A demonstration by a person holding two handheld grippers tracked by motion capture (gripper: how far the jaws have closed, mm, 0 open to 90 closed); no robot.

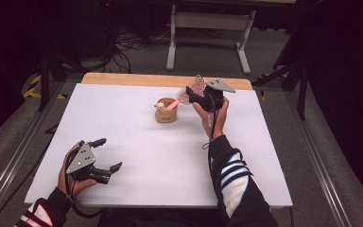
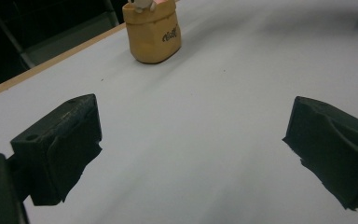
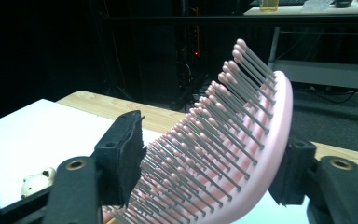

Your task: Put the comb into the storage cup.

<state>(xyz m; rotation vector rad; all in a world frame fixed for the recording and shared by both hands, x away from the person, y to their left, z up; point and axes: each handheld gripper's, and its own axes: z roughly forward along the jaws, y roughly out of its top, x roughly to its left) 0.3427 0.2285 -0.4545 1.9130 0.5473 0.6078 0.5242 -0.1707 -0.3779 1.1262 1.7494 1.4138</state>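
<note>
A pink hairbrush with grey, pink-tipped bristles stands tilted, its handle down in a tan cup at the table's middle back. My right gripper is around the brush head. In the right gripper view one pad sits at the bristle tips and the other at the pink back. The bristles stand straight, not squeezed. A small white toy sits in the cup. My left gripper rests near the front left, open and holding nothing.
The white tabletop has a wooden strip along its far edge. Beyond it on the floor are a white desk frame and cables. Dark stands flank the table on both sides.
</note>
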